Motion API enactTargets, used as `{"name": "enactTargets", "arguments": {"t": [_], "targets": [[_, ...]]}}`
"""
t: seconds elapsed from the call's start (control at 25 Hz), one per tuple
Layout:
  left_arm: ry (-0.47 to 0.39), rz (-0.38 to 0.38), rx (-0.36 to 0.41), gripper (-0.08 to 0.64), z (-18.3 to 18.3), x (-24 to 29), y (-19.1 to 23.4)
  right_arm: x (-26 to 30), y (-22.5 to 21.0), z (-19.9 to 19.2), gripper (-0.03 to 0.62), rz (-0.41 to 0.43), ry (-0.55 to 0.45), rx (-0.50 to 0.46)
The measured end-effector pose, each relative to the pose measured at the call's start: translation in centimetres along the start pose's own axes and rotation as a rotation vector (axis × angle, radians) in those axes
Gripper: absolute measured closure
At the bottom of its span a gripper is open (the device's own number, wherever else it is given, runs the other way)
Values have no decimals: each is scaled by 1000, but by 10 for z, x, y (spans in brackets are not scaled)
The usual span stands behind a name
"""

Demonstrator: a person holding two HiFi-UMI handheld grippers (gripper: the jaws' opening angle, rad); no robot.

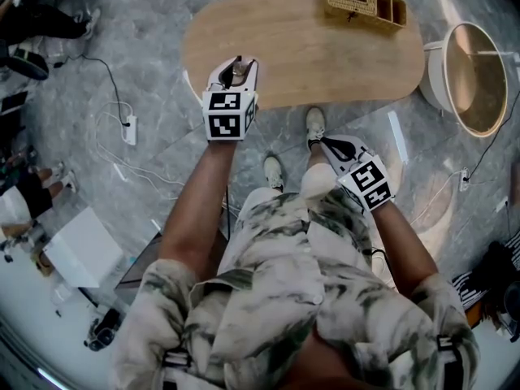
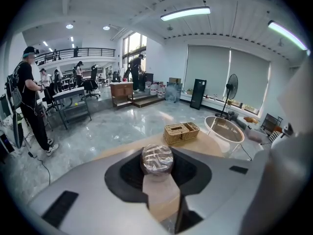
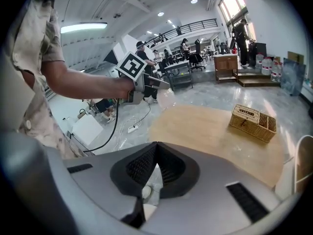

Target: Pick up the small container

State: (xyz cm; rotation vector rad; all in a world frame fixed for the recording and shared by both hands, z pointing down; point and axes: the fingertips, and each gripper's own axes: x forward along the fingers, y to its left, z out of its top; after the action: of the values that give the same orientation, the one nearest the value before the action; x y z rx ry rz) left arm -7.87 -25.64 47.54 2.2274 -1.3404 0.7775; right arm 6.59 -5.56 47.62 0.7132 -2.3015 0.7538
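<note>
The small container (image 2: pixel 157 158) is a clear round tub with a ribbed lid, gripped between the black pads of my left gripper (image 2: pixel 157 169). In the head view the left gripper (image 1: pixel 238 62) holds the container (image 1: pixel 238 73) in the air above the near edge of the oval wooden table (image 1: pixel 325 55). My right gripper (image 1: pixel 328 142) hangs lower, off the table's near edge and above the person's shoes, with its jaws closed tip to tip on nothing. In the right gripper view the right gripper (image 3: pixel 155 145) shows its tips meeting, and the left gripper (image 3: pixel 146 82) is raised at the upper left.
A wicker basket (image 1: pixel 366 4) with compartments stands at the table's far right. A round white side table (image 1: pixel 475 75) is to the right of the table. Cables and a power strip (image 1: pixel 130 128) lie on the floor at left. People stand at desks (image 2: pixel 71 99) further back in the room.
</note>
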Motion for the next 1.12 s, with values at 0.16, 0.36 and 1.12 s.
{"name": "enactTargets", "arguments": {"t": [0.16,0.36,1.12], "targets": [[-6,-8,3,422,4,-11,-5,-6,8,4,571,-5,-22,5],[-10,-15,15,422,8,-16,-9,-8,11,8,572,-10,-39,-7],[-11,-37,28,422,10,-39,-22,-18,26,10,572,-26,-72,-9]]}}
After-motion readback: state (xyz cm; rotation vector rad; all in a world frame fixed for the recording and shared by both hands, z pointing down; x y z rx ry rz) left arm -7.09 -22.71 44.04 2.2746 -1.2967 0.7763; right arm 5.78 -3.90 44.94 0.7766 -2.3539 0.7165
